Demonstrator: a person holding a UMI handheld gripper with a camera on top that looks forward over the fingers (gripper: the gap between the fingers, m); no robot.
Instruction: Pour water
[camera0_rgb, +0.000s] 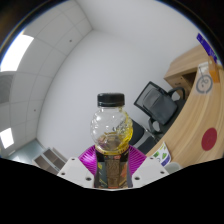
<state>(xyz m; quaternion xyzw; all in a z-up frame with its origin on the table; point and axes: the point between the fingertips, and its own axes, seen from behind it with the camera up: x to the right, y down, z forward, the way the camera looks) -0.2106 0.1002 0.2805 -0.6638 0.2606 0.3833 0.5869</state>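
Your gripper (111, 170) is clamped on a clear plastic bottle (111, 135). Both fingers press against the bottle's lower body, one at each side, and the purple pads (88, 157) show on either side of it where they meet the plastic.

The bottle stands upright between the fingers and rises straight ahead of the camera. Its black cap (110, 100) is in place on the neck. The lower part of the bottle, at the level of the pads, shows a yellowish tint; whether this is liquid or a label cannot be told.

The view tilts upward. Beyond the bottle you see a white ceiling (70, 45) with panel lights (16, 52) off to the left of the gripper. To the right of the bottle, well beyond the fingers, sits a black office chair (154, 102). Further right of the chair is a wooden desk surface (198, 100), with a round pink item (208, 140) on it.
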